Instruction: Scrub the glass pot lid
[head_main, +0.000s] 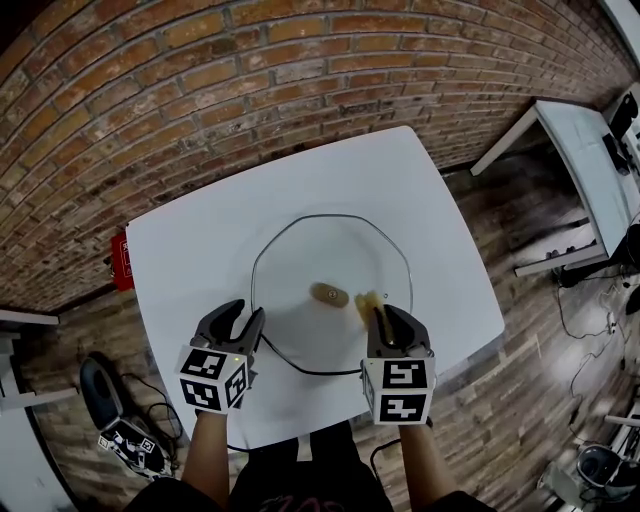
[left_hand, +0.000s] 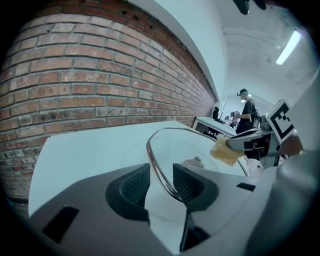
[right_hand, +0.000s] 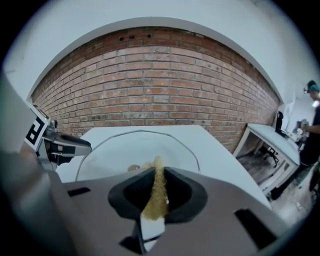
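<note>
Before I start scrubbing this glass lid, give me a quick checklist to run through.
1. Sponge clamped in the right gripper: ok.
2. Lid rim between the jaws of the left gripper: ok.
3. Left jaws pressed shut on that rim: not ok, a gap shows beside it.
4. Lid lying knob up on the table: ok.
5. Sponge touching the glass: cannot tell.
</note>
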